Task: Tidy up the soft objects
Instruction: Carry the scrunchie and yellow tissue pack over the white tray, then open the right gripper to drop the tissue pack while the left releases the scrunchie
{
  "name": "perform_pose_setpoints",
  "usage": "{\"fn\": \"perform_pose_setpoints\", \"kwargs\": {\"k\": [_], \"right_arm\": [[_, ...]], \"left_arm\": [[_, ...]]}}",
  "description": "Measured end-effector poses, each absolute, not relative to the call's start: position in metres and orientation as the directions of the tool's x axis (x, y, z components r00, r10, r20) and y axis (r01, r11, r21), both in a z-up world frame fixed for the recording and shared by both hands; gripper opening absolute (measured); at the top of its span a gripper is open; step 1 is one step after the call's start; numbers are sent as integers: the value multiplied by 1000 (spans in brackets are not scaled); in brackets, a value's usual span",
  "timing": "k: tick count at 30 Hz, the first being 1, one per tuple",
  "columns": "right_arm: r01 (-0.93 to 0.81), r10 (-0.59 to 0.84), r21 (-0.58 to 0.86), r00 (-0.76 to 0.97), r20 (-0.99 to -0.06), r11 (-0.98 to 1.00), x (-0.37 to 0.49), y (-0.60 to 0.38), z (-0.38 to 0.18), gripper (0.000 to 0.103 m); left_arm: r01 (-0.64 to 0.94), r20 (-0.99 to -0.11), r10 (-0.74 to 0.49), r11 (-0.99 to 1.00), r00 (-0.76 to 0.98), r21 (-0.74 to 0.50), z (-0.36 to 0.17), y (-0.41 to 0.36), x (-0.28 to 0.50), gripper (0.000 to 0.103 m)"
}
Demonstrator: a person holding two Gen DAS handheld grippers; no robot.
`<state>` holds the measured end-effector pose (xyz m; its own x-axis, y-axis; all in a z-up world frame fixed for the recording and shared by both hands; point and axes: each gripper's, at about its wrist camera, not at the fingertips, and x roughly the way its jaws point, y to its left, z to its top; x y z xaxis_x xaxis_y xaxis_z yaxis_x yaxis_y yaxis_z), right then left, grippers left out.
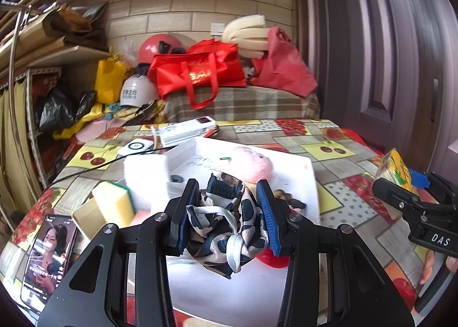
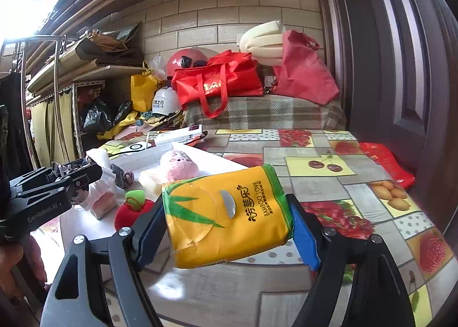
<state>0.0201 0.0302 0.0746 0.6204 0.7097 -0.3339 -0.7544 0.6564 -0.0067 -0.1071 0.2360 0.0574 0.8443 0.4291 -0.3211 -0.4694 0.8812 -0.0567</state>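
Left gripper (image 1: 227, 212) clamps a crumpled patterned cloth pouch (image 1: 226, 227), probably light and limp; right gripper (image 2: 229, 229) squeezes a yielding tissue pack (image 2: 229, 212) across its middle.

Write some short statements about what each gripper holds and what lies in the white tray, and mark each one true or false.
1. The left gripper holds a spotted cloth. True.
2. The right gripper is empty. False: it holds a yellow tissue pack.
3. A pink plush toy lies in the white tray. True.
4. The red plush apple sits on the phone. False: the phone lies apart, beside the tray.
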Motion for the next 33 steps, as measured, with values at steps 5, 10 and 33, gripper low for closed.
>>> {"fn": "perform_pose_setpoints", "kwargs": {"k": [5, 10, 33], "right_arm": [[-767, 721, -2, 604, -340, 642, 20, 43, 74, 79], [-776, 729, 12, 587, -353, 630, 22, 57, 73, 79], [-760, 681, 5, 578, -450, 649, 55, 147, 66, 79]], "left_arm": [[-506, -329, 456, 859, 827, -81, 56, 253, -111, 41], [-538, -343, 485, 840, 805, -76, 55, 265, -107, 42], [-561, -446, 466, 822, 764, -101, 47, 299, -80, 42]]}}
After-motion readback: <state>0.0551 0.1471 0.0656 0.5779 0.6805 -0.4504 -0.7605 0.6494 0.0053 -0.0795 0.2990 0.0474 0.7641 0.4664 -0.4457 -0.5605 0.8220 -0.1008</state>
